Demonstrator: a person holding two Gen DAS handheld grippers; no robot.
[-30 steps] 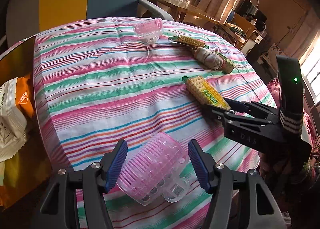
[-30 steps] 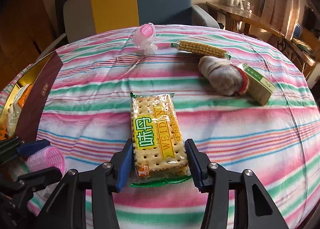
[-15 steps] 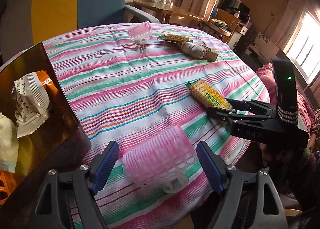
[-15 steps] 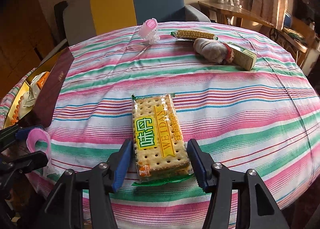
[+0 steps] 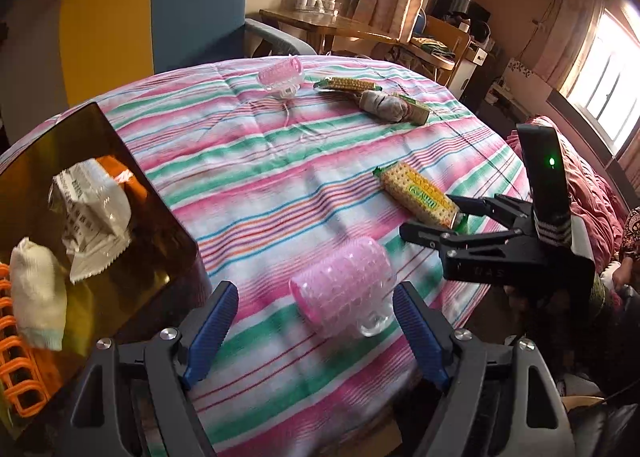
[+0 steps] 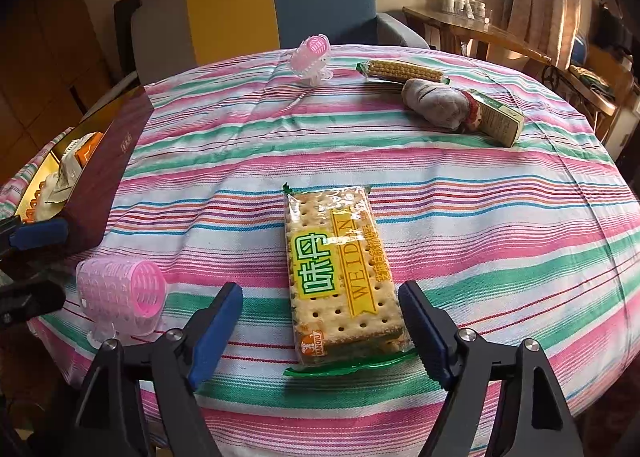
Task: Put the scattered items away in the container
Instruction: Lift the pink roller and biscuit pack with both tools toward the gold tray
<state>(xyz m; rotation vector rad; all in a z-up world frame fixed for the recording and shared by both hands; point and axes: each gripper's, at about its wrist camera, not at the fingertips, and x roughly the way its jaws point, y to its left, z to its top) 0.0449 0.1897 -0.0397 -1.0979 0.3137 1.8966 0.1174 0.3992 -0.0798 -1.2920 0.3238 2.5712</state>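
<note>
The left gripper (image 5: 314,331) stood wide, clear of the pink hair roller (image 5: 344,291), while the right gripper's (image 6: 320,327) jaws were opening around the cracker packet (image 6: 340,273).

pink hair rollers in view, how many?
2. One pink roller lies between the left tool's open fingers at the near table edge; the other roller sits at the far side, beside the corn-print packet. The box could hide more.

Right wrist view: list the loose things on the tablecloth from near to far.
Cracker packet → grey sock → corn snack packet → far pink hair roller
</note>
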